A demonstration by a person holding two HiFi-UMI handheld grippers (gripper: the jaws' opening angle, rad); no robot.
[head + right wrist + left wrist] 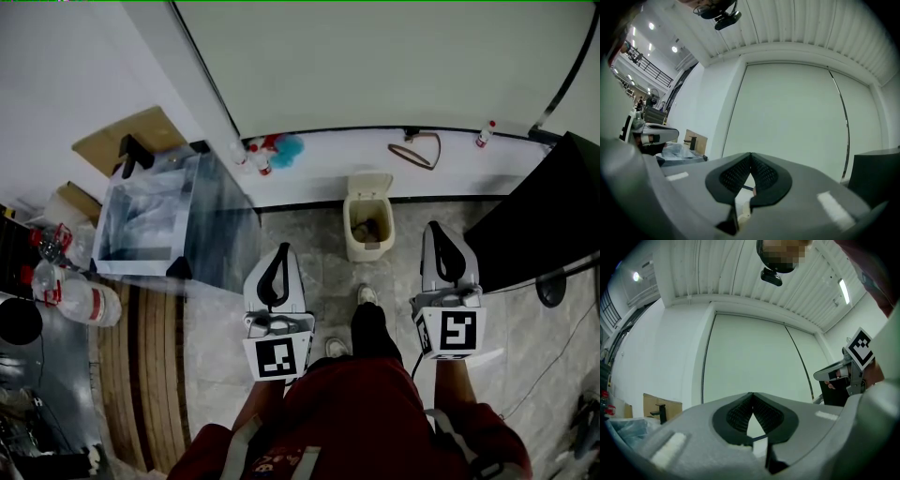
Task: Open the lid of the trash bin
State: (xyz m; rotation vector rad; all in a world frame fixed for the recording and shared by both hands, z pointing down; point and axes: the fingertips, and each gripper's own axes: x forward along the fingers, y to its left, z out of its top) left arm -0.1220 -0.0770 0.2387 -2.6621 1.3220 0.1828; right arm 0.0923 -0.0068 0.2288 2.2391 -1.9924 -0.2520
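Note:
A small cream trash bin (367, 246) stands on the tiled floor against the low white ledge, ahead of both grippers. Its lid (369, 185) is tipped up at the back, and the inside shows something brownish. My left gripper (280, 251) hangs level to the near left of the bin, its jaws shut with nothing between them (751, 395). My right gripper (435, 228) is just right of the bin, also shut and empty (750, 155). Neither touches the bin. Both gripper views face the pale wall, and the bin is outside them.
A clear-walled box on a black frame (150, 211) stands left, with plastic water bottles (80, 298) beside it. The white ledge (337, 159) carries small bottles, a blue thing (287, 148) and a strap loop (418, 150). A black unit (548, 211) stands right. The person's shoe (367, 294) is near the bin.

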